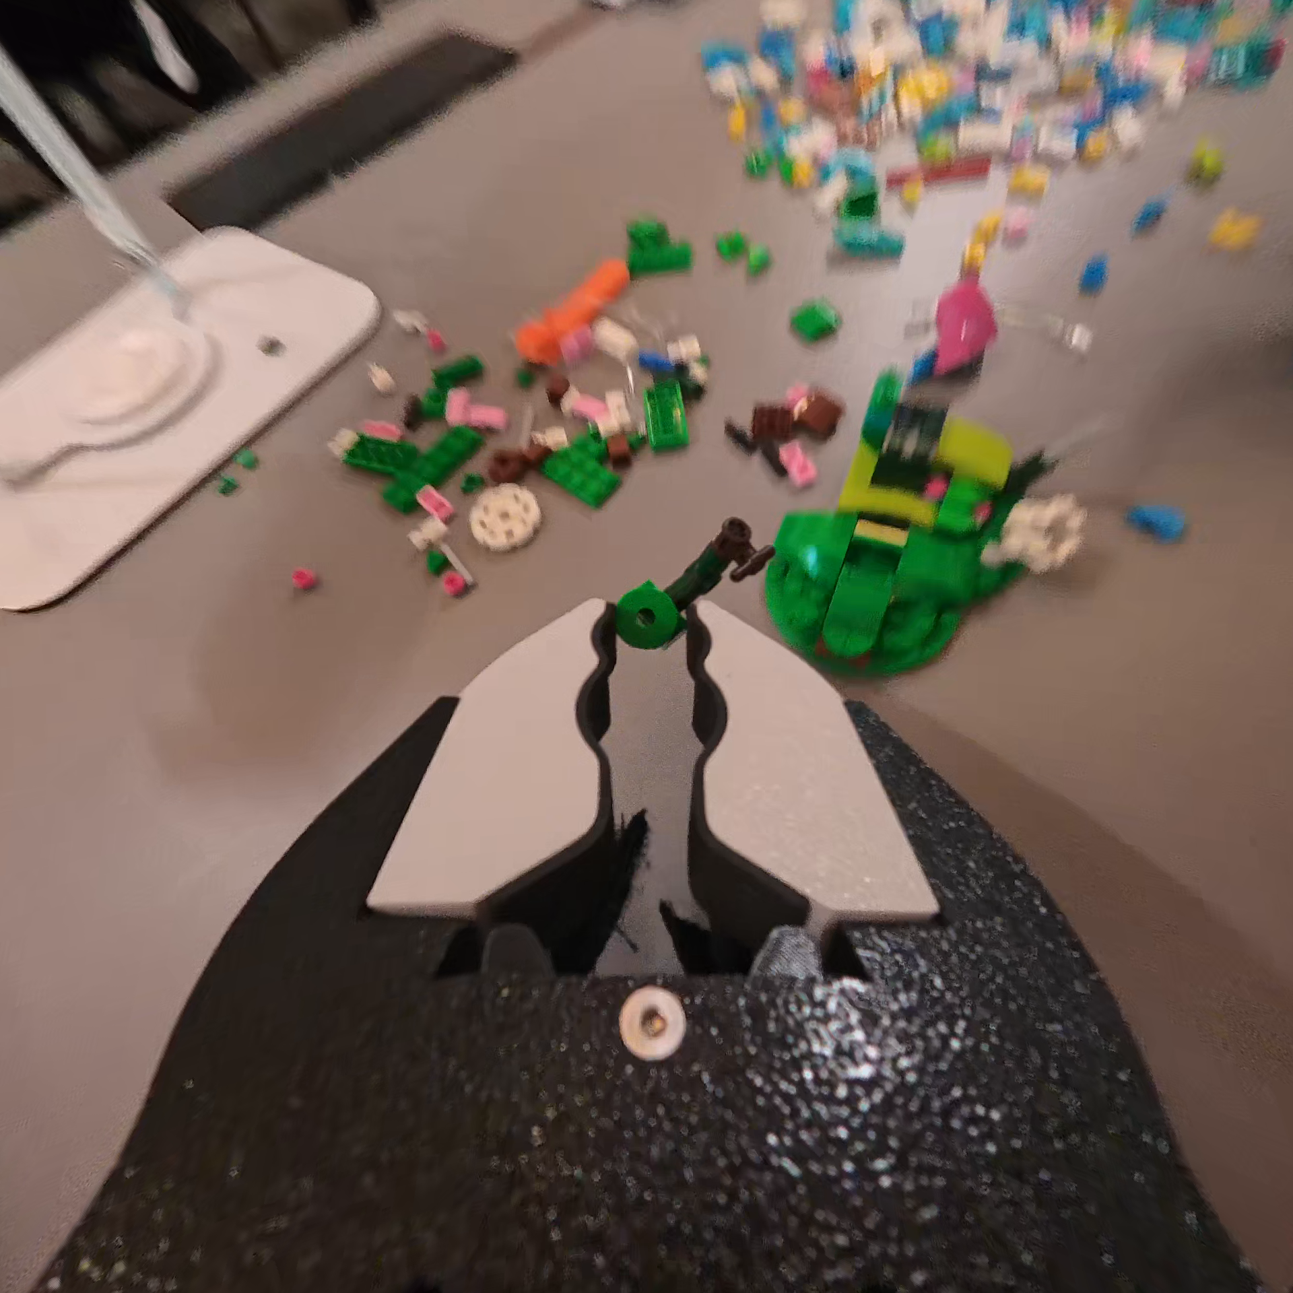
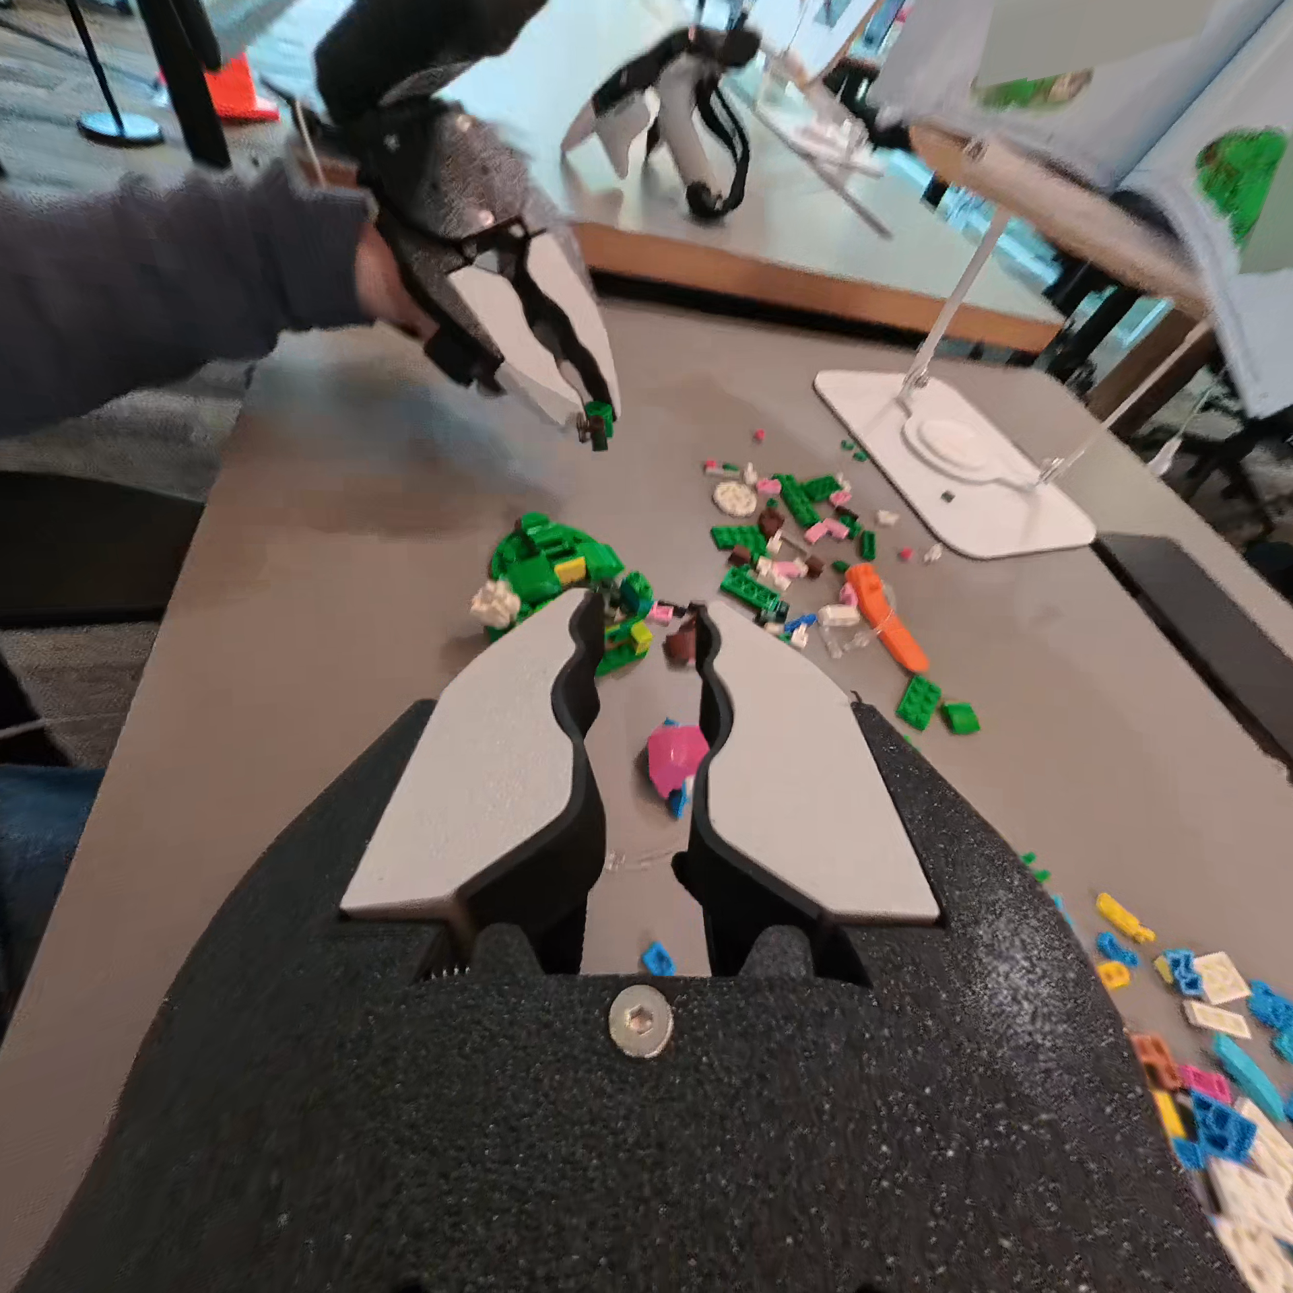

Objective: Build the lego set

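Left wrist view: left tongs pinching a small green round piece with a dark stem, lifted above the grey counter.

Just right of those tips sits the green domed lego build; ahead lie loose green, pink and brown bricks, an orange carrot-like piece and a white stand base to the left. No legible writing. Right tongs are spread and empty, with a pink piece on the counter between their fingers.
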